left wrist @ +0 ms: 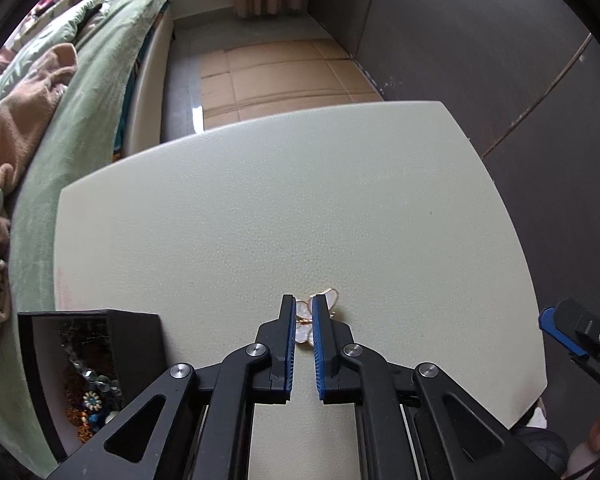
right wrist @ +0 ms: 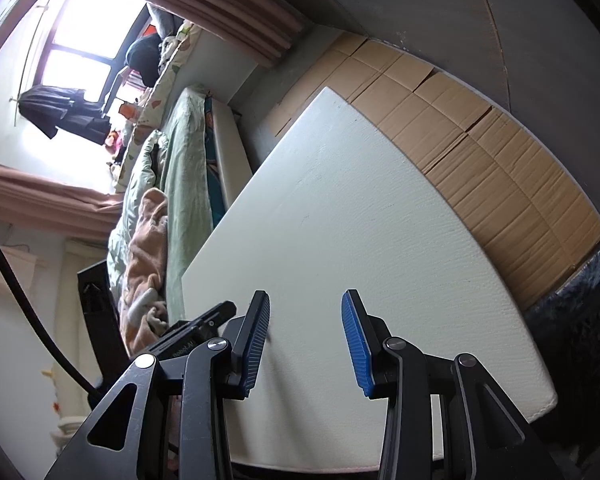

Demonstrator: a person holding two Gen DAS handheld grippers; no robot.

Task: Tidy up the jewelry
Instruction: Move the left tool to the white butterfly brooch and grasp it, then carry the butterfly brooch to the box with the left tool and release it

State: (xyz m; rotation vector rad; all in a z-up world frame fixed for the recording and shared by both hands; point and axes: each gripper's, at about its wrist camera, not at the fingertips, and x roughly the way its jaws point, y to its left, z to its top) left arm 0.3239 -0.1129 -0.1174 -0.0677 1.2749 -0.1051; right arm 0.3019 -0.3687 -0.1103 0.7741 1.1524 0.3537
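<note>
Left gripper (left wrist: 303, 300): black linkage arms with blue ribbed pads, filling the near bottom of the left wrist view; fingers drawn close, straddling a butterfly brooch (left wrist: 319, 312). Whether the pads actually press it cannot be told.

Butterfly brooch: pearly white wings with gold edging, on the desk (left wrist: 260, 200) at its near middle. Its centre and one wing are partly hidden behind the right finger.

Jewelry box (left wrist: 88, 380): black outside, pale lining, at the desk's near left corner, just left of the left gripper. Contents are a tangle of beads, a flower-shaped piece and amber-coloured bits; single items are hard to make out, and the near end is cut off by the gripper's arm.

Right gripper (right wrist: 306, 300): fingers spread wide, nothing between them, hanging over the near edge of the desk. In the left wrist view only its tip shows, at the right border, cropped.

Desk: cream, pebbled surface with rounded corners.

Surroundings: bed (left wrist: 100, 92) along the left with a green cover and a crumpled peach blanket (left wrist: 28, 92); flattened cardboard (left wrist: 284, 72) on the floor beyond the far edge; dark wall panels at right; curtains (right wrist: 236, 12) and a bright window (right wrist: 84, 44), overexposed.
</note>
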